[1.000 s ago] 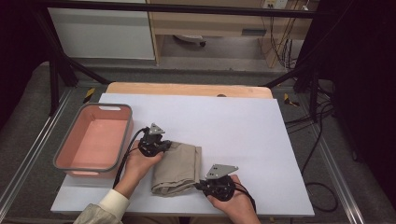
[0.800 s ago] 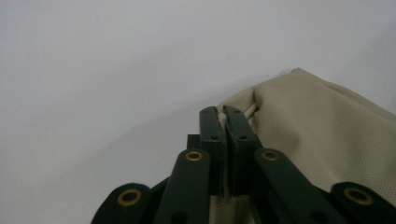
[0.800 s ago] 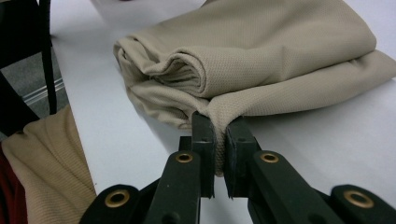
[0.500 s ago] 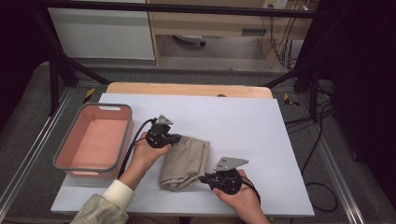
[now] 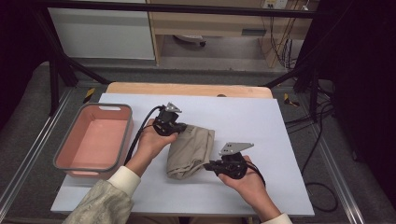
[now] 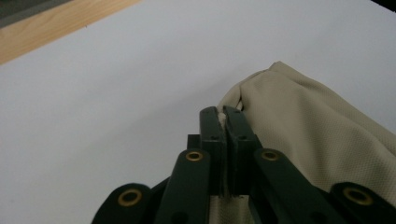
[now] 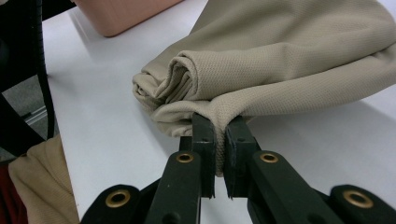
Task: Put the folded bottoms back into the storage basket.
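Both grippers, left gripper (image 5: 183, 127) and right gripper (image 5: 211, 164), clamp the beige cloth (image 5: 190, 150) above the white tabletop (image 5: 252, 116), beside a pink basin (image 5: 93, 140).

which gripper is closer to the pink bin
Left. The left gripper grips the beige cloth at its far end, just right of the pink bin. The right gripper holds the cloth's near end, farther right.

Even overhead light keeps the white tabletop (image 5: 261, 126) bright and free of glare, while the room around it falls dark. The cloth (image 7: 289, 51) casts soft shadows; the high view is slightly soft.
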Available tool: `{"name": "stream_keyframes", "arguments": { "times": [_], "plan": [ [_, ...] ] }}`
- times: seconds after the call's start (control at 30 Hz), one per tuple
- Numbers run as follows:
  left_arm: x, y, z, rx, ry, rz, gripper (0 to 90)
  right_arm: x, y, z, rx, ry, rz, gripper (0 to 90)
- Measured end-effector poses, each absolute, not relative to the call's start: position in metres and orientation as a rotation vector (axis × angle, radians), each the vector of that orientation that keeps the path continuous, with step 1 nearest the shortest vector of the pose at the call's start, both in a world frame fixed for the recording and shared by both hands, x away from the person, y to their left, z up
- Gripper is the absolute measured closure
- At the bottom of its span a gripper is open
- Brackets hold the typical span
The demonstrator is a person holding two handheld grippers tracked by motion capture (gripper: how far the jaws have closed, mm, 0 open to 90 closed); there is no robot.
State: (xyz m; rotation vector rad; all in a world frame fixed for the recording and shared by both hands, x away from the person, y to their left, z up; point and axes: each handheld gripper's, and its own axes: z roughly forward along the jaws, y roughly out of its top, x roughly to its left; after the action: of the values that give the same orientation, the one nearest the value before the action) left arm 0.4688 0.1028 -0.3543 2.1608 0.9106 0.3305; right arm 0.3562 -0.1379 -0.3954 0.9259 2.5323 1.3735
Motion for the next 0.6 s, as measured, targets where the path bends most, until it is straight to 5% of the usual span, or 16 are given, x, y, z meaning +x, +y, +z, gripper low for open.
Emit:
{"name": "stream_keyframes", "arguments": {
  "times": [0.6],
  "plan": [
    [0.472, 0.108, -0.334, 2.149, 0.899, 0.35, 87.8, 0.367, -0.131, -0.379, 0.891, 2.53, 1.404, 85.2]
  ]
}}
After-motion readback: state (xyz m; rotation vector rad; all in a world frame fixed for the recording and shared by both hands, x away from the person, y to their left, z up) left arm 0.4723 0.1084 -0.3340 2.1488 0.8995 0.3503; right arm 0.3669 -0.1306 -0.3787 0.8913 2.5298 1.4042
